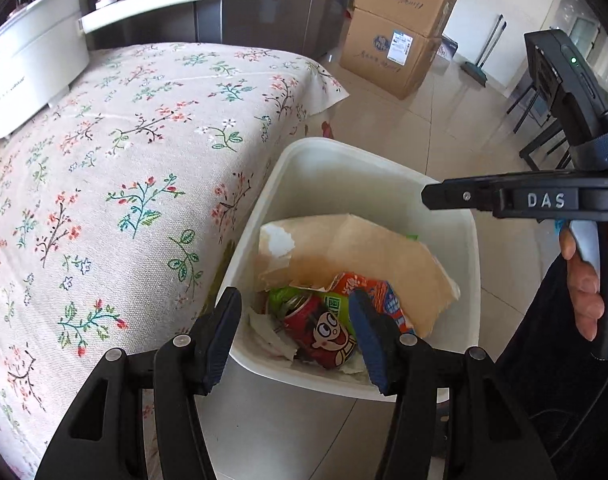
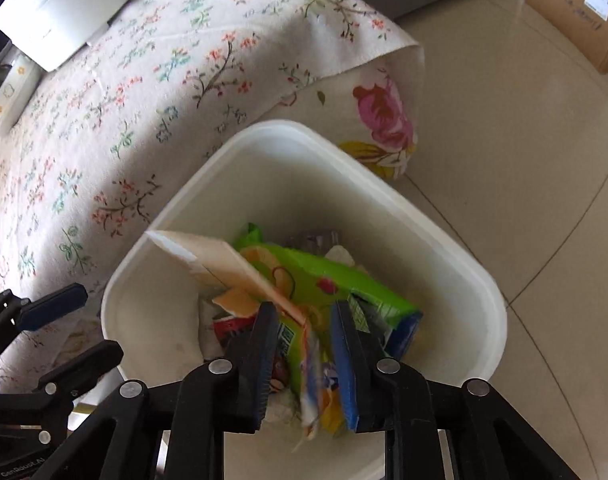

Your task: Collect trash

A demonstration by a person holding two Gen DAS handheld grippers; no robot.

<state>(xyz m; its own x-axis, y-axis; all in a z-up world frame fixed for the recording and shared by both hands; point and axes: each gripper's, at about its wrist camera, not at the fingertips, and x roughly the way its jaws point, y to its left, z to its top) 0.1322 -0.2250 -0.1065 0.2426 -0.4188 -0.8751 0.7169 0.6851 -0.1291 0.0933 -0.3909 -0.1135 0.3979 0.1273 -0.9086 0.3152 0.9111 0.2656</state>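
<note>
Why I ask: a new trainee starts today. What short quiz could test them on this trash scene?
1. True or false: the left claw is gripping the red can.
2. Where does the white bin stand? A) on a chair B) on the floor beside the floral-cloth table C) on a shelf
3. Fill in: two cardboard ____ are stacked on the floor in the background.

Key: 1 false, its fingers are apart and the can lies in the bin; 2 B; 3 boxes.
</note>
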